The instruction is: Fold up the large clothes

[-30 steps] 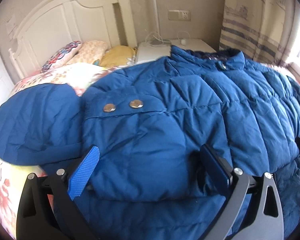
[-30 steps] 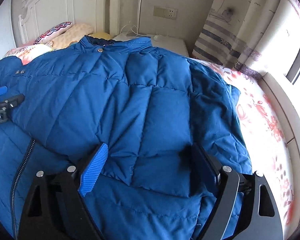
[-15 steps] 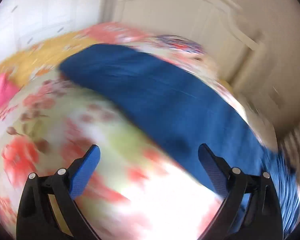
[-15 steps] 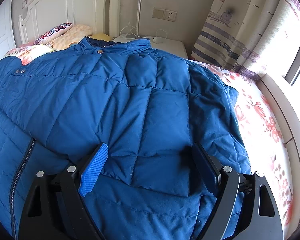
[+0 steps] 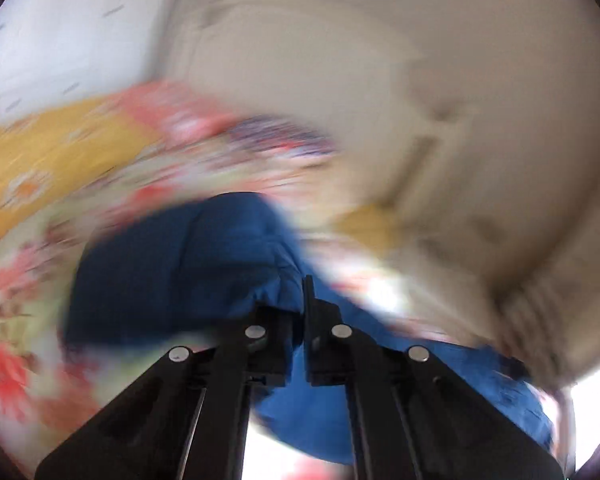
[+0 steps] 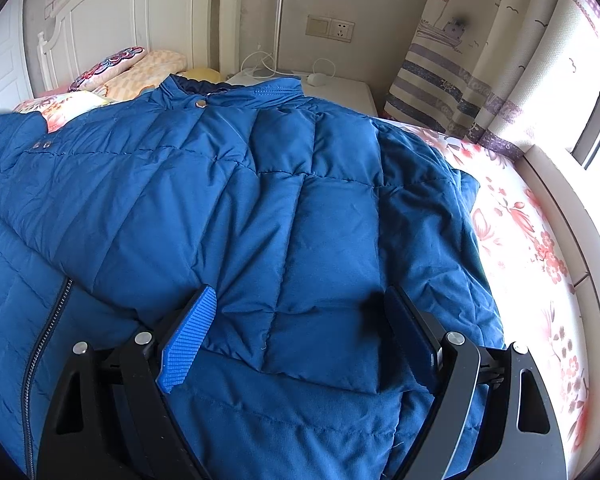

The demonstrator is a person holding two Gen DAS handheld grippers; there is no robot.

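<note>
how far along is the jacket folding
Early. Done: one sleeve lies folded across the blue jacket on the bed. In hand: the left gripper is shut on blue fabric. Left: the right gripper hangs open over the jacket; the body is unfolded.

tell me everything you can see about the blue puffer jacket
The blue puffer jacket is quilted and nylon-looking, spread over the floral bed with its collar toward the headboard. It has a snap at the collar, two snaps on a flap and an open zipper at the near left. One side is folded across the front. The left gripper is shut on a bunched part; the right gripper hovers open above it.
</note>
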